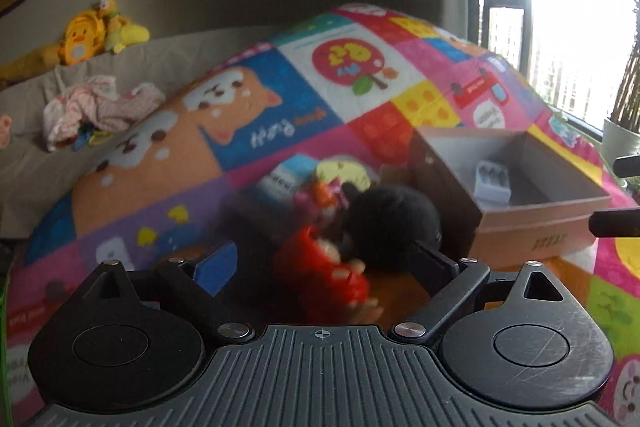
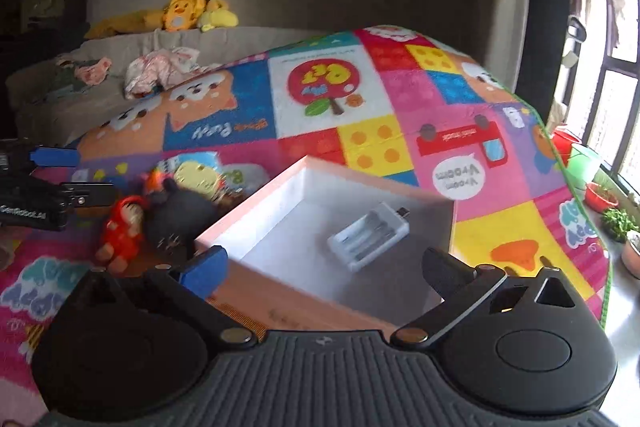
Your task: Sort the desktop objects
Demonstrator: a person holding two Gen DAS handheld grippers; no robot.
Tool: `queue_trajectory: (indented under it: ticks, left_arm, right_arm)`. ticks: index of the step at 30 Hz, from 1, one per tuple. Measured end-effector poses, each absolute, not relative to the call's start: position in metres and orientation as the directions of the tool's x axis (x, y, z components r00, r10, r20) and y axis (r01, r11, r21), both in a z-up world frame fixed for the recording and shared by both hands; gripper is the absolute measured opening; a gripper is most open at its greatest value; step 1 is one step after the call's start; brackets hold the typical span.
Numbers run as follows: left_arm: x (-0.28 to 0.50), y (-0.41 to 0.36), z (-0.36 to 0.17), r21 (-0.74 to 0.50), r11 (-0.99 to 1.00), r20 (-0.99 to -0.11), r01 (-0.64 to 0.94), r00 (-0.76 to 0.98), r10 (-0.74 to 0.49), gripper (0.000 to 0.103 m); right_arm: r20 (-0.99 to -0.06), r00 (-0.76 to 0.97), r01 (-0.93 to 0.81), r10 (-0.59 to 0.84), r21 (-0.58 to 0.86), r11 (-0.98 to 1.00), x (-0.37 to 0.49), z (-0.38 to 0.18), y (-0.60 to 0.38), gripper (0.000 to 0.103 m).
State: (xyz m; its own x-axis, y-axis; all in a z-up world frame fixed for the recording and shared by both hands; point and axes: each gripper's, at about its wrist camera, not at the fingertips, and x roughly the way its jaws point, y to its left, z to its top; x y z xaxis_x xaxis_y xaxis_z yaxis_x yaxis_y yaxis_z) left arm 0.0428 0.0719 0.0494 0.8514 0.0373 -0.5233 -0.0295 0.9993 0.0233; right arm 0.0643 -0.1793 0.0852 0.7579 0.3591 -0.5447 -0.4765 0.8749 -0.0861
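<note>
Sorting stage, judged: one item is already boxed and the toy pile awaits, so the step in hand looks like a fresh pick from the pile; the next move calls for the left gripper to settle on a single toy, close on it alone, and carry it over the box wall. Play mat, patchwork of bright cartoon squares [image 2: 360, 99]: one, serving as the work surface. Cardboard box, pinkish-brown outside with a pale grey inside, open-topped [image 2: 328, 311]: one, on the mat just right of the toy pile. Left gripper, black, one blue-padded finger and one dark [image 1: 320, 267]: one, jaws spread wide with nothing clamped; the red toy lies in blur between and just ahead of them, and whether a pad touches it cannot be told. Right gripper, same make [image 2: 324, 267]: one, jaws fully apart and empty, poised over the near wall of the box. Black round plush toy [image 2: 180, 215]: one, against the box's left wall. Red doll-like figure with pale limbs [image 2: 122, 231]: one, just beside the black plush. Smaller mixed toys, yellow, pink and orange [image 1: 328, 183]: a blurred cluster behind the plush, not countable. White plastic battery holder with slots [image 2: 368, 235]: one, lying on the box floor.
</note>
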Motion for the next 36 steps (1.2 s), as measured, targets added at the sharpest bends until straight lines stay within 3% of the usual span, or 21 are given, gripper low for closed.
queue_trajectory:
  ticks: [4,8,14,17,27,36]
  left_arm:
    - [0.022,0.101,0.025,-0.007,0.991,-0.588,-0.133,0.802,0.103,0.097]
    - [0.008,0.114,0.022,-0.015,0.986,-0.595,-0.165,0.794,0.124,0.097]
    - [0.003,0.113,0.023,-0.027,0.989,-0.591,-0.145,0.801,0.101,0.099]
    - [0.007,0.107,0.019,-0.036,0.991,-0.601,-0.131,0.795,0.083,0.099]
    - [0.003,0.061,0.021,-0.069,0.997,-0.608,0.047,0.79,-0.079,0.1]
    - [0.007,0.024,0.029,-0.08,0.983,-0.593,0.163,0.785,-0.178,0.1]
  right_arm:
    - [-0.633,0.62,-0.639,0.464,-0.065,0.766,0.027,0.057,-0.133,0.103]
    - [-0.655,0.576,-0.706,0.489,-0.097,0.701,0.008,0.032,-0.089,0.101]
    - [-0.712,0.505,-0.715,0.489,-0.028,0.698,0.01,0.019,-0.072,0.076]
    - [-0.717,0.502,-0.706,0.483,-0.018,0.708,0.008,0.023,-0.081,0.051]
    - [-0.698,0.585,-0.575,0.412,0.0,0.818,0.014,0.059,-0.155,0.051]
    - [-0.531,0.816,-0.356,0.231,-0.146,0.923,0.082,0.114,-0.192,0.052]
